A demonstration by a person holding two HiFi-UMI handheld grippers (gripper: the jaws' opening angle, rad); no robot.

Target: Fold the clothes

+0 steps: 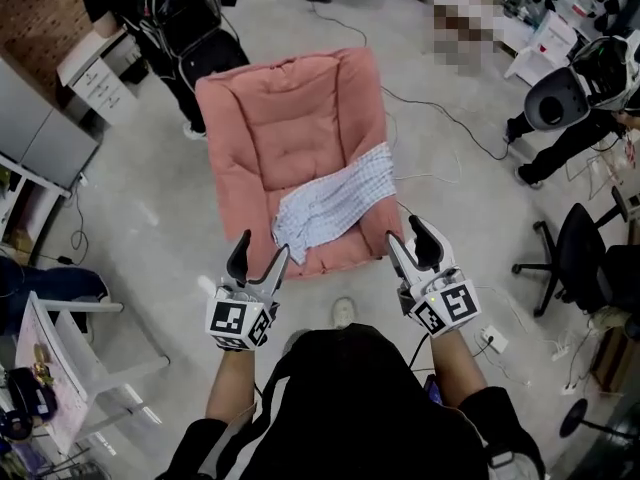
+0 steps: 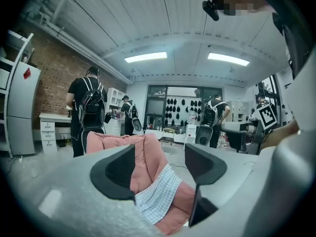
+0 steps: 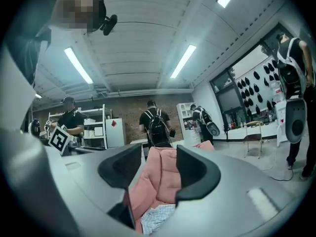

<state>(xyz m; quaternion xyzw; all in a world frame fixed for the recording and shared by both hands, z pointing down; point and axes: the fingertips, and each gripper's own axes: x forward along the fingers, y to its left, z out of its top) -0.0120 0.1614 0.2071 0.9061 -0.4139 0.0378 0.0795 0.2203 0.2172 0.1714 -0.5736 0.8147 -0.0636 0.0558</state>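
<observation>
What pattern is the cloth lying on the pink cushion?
The cloth is a small blue-and-white check, clearest in the head view.

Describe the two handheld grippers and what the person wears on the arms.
Left gripper and right gripper match: pale grey bodies, two tapered jaws with black pads, each with a white cube of black square markers. The person wears a black top; forearms uncovered.

- Floor [image 1: 330, 290] is left free between the left hand-held gripper [image 1: 263, 248], the right hand-held gripper [image 1: 404, 230] and the pink cushion [image 1: 290, 118].
- Its far left corner is crowded by a standing person [image 1: 170, 28].
</observation>
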